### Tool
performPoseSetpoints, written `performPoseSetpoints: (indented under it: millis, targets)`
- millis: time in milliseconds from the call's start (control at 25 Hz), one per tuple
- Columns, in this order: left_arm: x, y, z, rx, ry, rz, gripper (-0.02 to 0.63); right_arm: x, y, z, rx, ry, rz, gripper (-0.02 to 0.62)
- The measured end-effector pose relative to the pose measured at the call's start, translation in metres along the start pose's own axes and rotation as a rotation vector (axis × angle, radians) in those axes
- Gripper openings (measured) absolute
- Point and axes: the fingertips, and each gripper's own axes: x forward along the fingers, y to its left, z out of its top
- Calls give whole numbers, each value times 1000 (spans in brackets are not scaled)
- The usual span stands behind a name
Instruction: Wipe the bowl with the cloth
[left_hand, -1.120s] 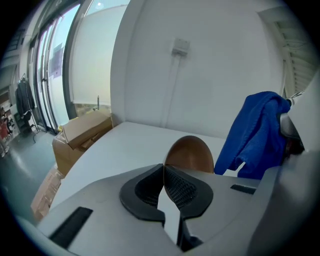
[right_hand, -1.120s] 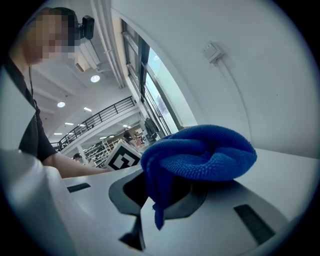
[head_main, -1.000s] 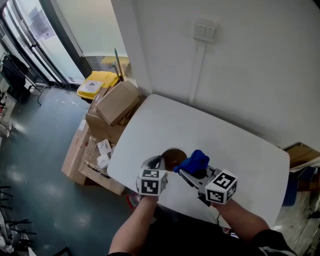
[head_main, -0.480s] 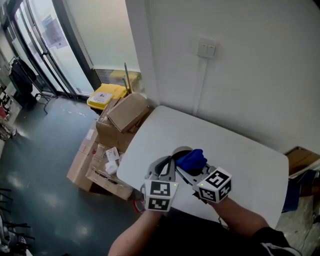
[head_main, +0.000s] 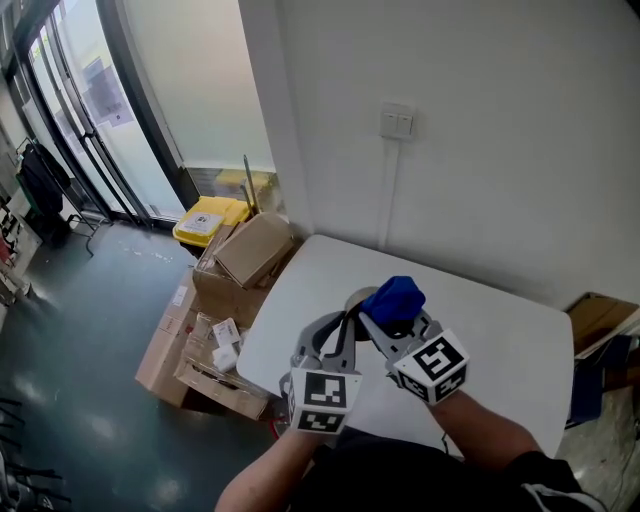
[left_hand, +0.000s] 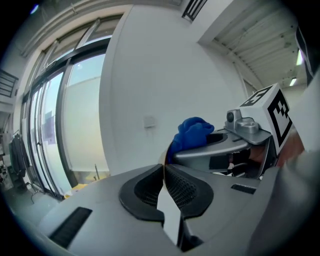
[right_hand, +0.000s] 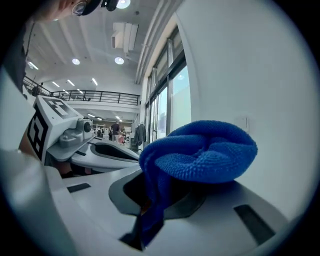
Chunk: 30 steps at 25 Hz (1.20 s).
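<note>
Bowl (left_hand: 167, 210) rim pinched tight in left gripper (left_hand: 164, 185), cloth (right_hand: 200, 155) clamped in right gripper (right_hand: 165, 200)
Now push cloth into bowl, sweep round, hold steady

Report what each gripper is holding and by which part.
The left gripper clamps the bowl by its thin rim. The right gripper pinches the blue cloth by a hanging lower fold; its bunched bulk sits above the jaws.
</note>
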Motion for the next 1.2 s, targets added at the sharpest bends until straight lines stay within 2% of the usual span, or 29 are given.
performPoseSetpoints:
  millis: [200, 560, 800, 1040, 1200]
  targets:
    - [-4, 4, 21, 36, -40, 14, 18, 0, 1, 17, -33, -29, -16, 43]
    - [-14, 9, 74, 117, -144, 20, 18, 6, 20, 30, -108, -25, 50, 43]
    - [-18, 35, 82, 85, -159, 56, 18, 1, 26, 22, -142, 9, 92, 43]
    - [-25, 56, 73, 43, -153, 83, 18, -9, -6, 18, -126, 13, 16, 43]
    - [-28, 58, 75, 35, -165, 83, 18, -12, -21, 32, -172, -11, -28, 43]
